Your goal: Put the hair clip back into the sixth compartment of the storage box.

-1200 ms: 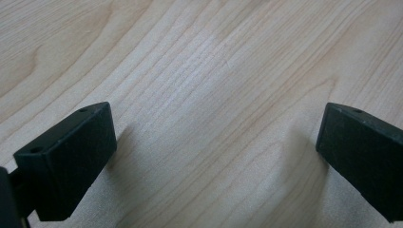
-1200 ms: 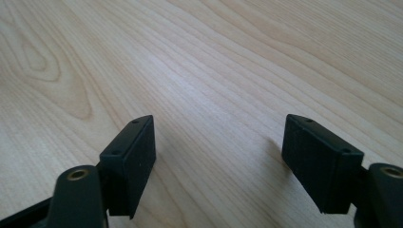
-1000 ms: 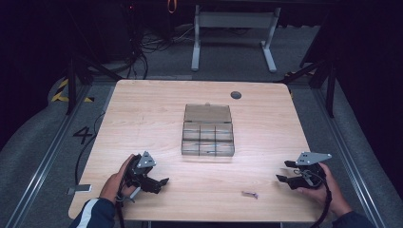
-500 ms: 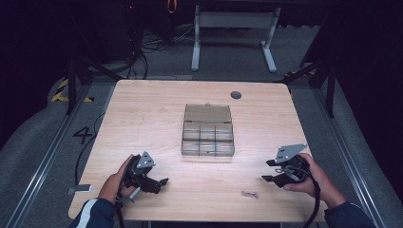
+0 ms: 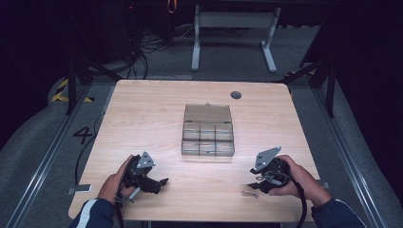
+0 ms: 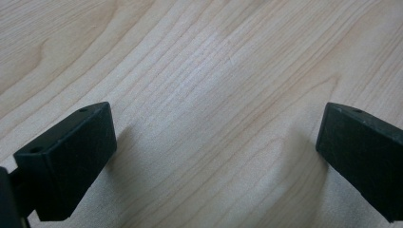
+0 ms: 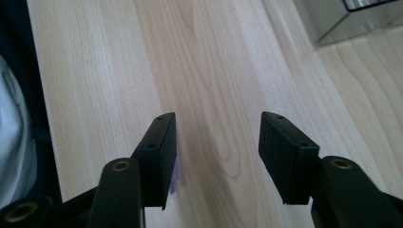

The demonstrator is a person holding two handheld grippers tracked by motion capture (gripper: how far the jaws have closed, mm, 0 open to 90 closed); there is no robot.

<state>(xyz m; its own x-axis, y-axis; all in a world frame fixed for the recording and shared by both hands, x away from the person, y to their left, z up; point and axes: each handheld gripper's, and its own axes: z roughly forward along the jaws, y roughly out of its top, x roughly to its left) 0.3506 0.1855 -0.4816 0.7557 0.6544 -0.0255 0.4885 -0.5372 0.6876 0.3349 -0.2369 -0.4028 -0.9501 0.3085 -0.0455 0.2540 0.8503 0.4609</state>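
Right tool point(image 7: 216, 156) half-open, empty, above table point(image 7: 218, 71)

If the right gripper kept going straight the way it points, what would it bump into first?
Probably the small pale piece lying on the table just ahead of the right gripper. Its open jaws are empty; depth is unclear.

My right gripper point(image 7: 217, 152) is angled down at the table point(image 7: 223, 61), light wood with the grain running away from me. Jaws have just been closing and now sit part-open; bare wood shows in the gap, pads pressing on nothing. A small purple thing point(image 7: 175, 179) peeks out just beside the lower edge of the left-hand jaw, mostly hidden behind it; can't tell what it is. Corner of a clear plastic box point(image 7: 351, 19) sits at top right, well apart from the jaws. My dark sleeve with its white stripe point(image 7: 16, 142) runs along the left edge.
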